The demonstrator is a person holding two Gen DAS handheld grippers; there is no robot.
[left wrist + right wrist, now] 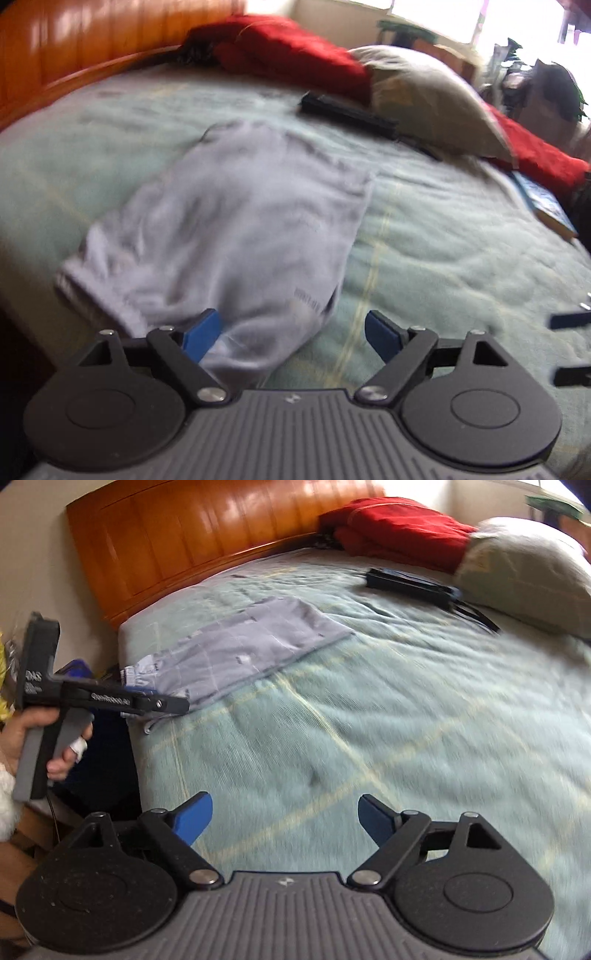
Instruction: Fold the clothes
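Grey garment [236,653] lies flattish near bed [369,720] corner, waistband end overhanging edge. Left gripper [291,332] wide open over it, holding nothing; right gripper [284,818] wide open, empty, well apart. Risk: shallow single-layer pinch drags it off the edge.

Both wrist views look low across the bed [443,236] toward the headboard [207,535]; the left sits close over the grey garment [236,221], the right farther back.
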